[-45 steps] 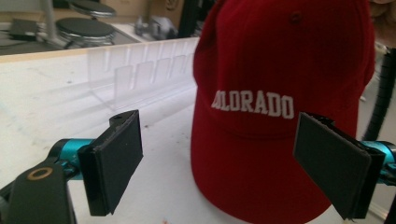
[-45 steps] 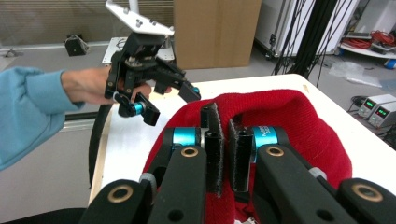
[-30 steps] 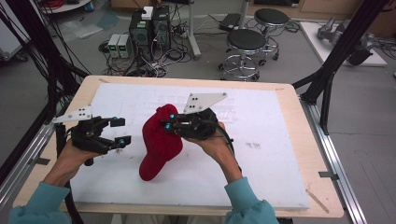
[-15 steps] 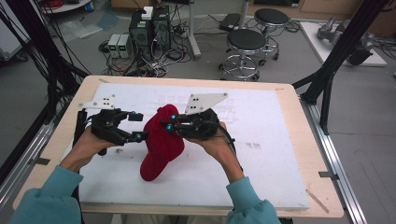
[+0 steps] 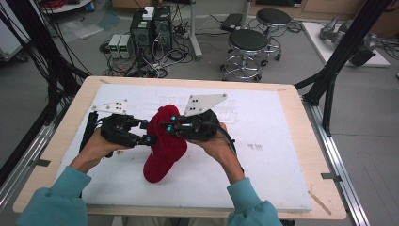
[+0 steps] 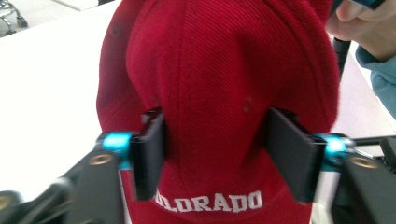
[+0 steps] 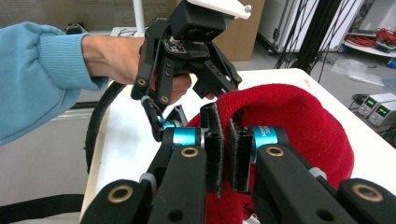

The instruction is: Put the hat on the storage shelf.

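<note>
One red cap [image 5: 164, 143] sits mid-table on the white mat [image 5: 263, 160], crown toward the far side, brim end toward the person. The left gripper view shows white lettering "…OLORADO" across it.

Two grippers, one per hand. The right gripper [image 5: 168, 127] comes in from the cap's right; in the right gripper view its jaws are pinched nearly together on a fold of the red fabric near the crown — clamped on the cap. The left gripper [image 5: 147, 132] is at the cap's left edge; the left gripper view has its jaws spread wide, one pad either side of the crown, approx. touching the fabric but not squeezed — so open, straddling the cap.

Both hands wear light-blue sleeves [image 5: 56, 202]. The table [image 5: 301, 141] has a wooden rim round the mat.

Beyond the table: two round black stools [image 5: 247, 44], a black computer tower [image 5: 150, 30] w/ cables on the floor, two small grey boxes [image 5: 120, 45] beside it.

Vs. half a sec ago: the left gripper has shifted right, closer in on the cap's side; a sec ago it was well apart from it. The right gripper and cap have stayed put.
</note>
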Demonstrator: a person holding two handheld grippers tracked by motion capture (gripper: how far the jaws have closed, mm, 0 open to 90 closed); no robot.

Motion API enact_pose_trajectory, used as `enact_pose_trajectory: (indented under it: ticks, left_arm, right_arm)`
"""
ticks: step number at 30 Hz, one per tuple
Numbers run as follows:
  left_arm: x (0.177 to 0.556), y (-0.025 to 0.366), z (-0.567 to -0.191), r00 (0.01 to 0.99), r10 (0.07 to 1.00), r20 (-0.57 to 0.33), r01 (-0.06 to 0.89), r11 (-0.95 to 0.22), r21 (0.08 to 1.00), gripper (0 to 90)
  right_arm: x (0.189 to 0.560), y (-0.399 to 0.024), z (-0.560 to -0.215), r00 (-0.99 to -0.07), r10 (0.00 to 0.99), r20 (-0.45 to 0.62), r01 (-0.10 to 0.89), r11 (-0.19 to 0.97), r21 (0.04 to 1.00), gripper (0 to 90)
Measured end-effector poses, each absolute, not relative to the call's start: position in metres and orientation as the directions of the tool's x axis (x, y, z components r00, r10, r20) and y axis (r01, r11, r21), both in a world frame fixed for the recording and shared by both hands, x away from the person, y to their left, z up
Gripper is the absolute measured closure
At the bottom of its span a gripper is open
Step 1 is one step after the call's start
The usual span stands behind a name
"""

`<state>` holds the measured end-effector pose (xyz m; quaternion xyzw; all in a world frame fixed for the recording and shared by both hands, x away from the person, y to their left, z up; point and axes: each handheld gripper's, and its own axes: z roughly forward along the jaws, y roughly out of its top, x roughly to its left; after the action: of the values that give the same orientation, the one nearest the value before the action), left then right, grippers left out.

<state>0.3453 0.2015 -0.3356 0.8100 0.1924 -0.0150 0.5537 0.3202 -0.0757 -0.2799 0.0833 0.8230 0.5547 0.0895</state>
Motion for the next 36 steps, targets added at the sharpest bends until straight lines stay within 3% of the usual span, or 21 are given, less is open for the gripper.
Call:
enact_pose_trajectory:
  ticks: [2, 5, 12, 21, 24, 31, 36]
  left_arm:
    - [0.345, 0.200, -0.336, 0.931, 0.290, -0.224, 0.315, -0.323, 0.893, 44.7]
    - [0.342, 0.198, -0.336, 0.932, 0.302, -0.200, 0.303, -0.345, 0.888, 62.2]
    - [0.339, 0.196, -0.335, 0.936, 0.313, -0.159, 0.274, -0.368, 0.889, 81.1]
    - [0.336, 0.194, -0.336, 0.930, 0.332, -0.157, 0.280, -0.366, 0.887, 86.2]
    - [0.336, 0.194, -0.335, 0.927, 0.339, -0.158, 0.285, -0.367, 0.886, 86.3]
    - [0.335, 0.194, -0.334, 0.920, 0.367, -0.135, 0.278, -0.373, 0.885, 86.4]
    - [0.336, 0.197, -0.332, 0.909, 0.392, -0.138, 0.284, -0.346, 0.894, 86.5]
  right_arm:
    - [0.320, -0.076, -0.280, -0.970, 0.236, -0.050, 0.042, 0.371, 0.928, 87.3]
    - [0.320, -0.075, -0.280, -0.970, 0.238, -0.058, 0.038, 0.380, 0.924, 87.2]
    - [0.321, -0.074, -0.282, -0.967, 0.248, -0.061, 0.040, 0.384, 0.922, 87.2]
    - [0.321, -0.076, -0.285, -0.965, 0.256, -0.054, 0.049, 0.381, 0.923, 84.4]
    - [0.321, -0.077, -0.286, -0.962, 0.266, -0.053, 0.051, 0.371, 0.927, 76.9]
    - [0.320, -0.084, -0.289, -0.920, 0.391, -0.030, 0.109, 0.328, 0.938, 34.3]
    - [0.317, -0.093, -0.292, -0.898, 0.441, -0.003, 0.141, 0.294, 0.945, 22.1]
